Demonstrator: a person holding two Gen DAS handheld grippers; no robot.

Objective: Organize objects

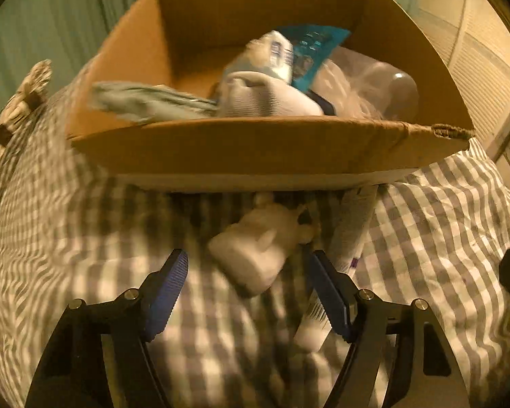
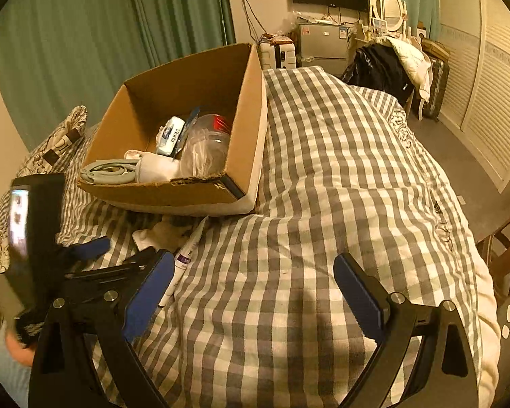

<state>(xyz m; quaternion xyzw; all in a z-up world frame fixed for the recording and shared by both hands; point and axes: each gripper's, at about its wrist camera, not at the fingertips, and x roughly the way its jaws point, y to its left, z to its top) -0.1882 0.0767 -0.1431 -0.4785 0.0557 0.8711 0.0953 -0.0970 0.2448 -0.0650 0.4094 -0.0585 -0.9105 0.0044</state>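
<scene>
Cardboard box point(image 1: 255, 149) blocks beyond sock point(image 1: 255, 255), tube point(image 1: 350, 238).

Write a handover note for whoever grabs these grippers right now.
Left gripper: open, empty, over the white sock on the bed.
Right gripper: open, empty, above the checked duvet.
Box on the bed already holds a tissue pack, clear jar, grey tool and more.
Left to do: box the sock and the tube lying in front of the box.
</scene>
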